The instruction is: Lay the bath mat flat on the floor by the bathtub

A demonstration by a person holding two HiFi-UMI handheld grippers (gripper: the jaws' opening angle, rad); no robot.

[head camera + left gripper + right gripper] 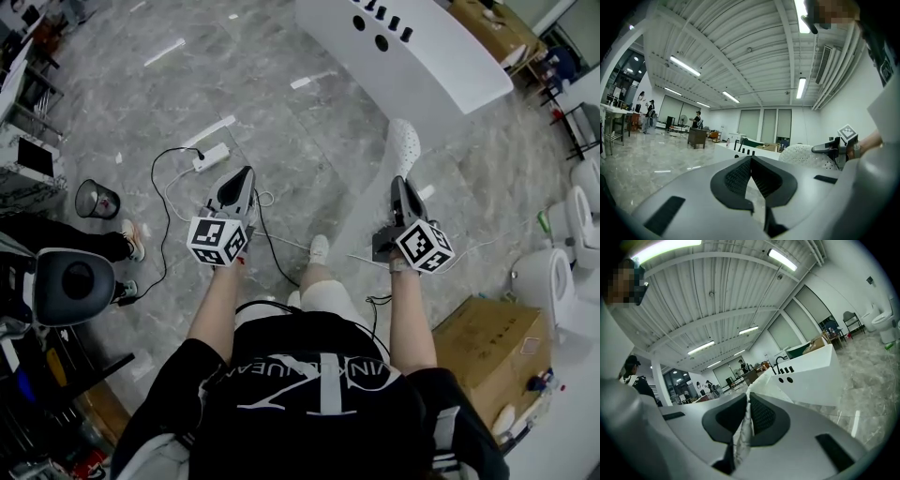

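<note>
Head camera sits high, staring steeply down past the person's chest and forearms onto the left gripper [246, 173], the right gripper [398, 181], the marble floor [281, 103] and, at the top edge, the white bathtub [422, 56]. Left gripper camera rides close behind its own jaws, facing almost level and tipped up, so the ceiling [740, 47] fills the upper half. The bathtub [726, 147] shows far off, and the right gripper [813, 149] pokes in at the right. Right gripper camera sits the same way, rolled aslant, with the bathtub [811, 380] looming nearer. All three share that bathtub.
</note>
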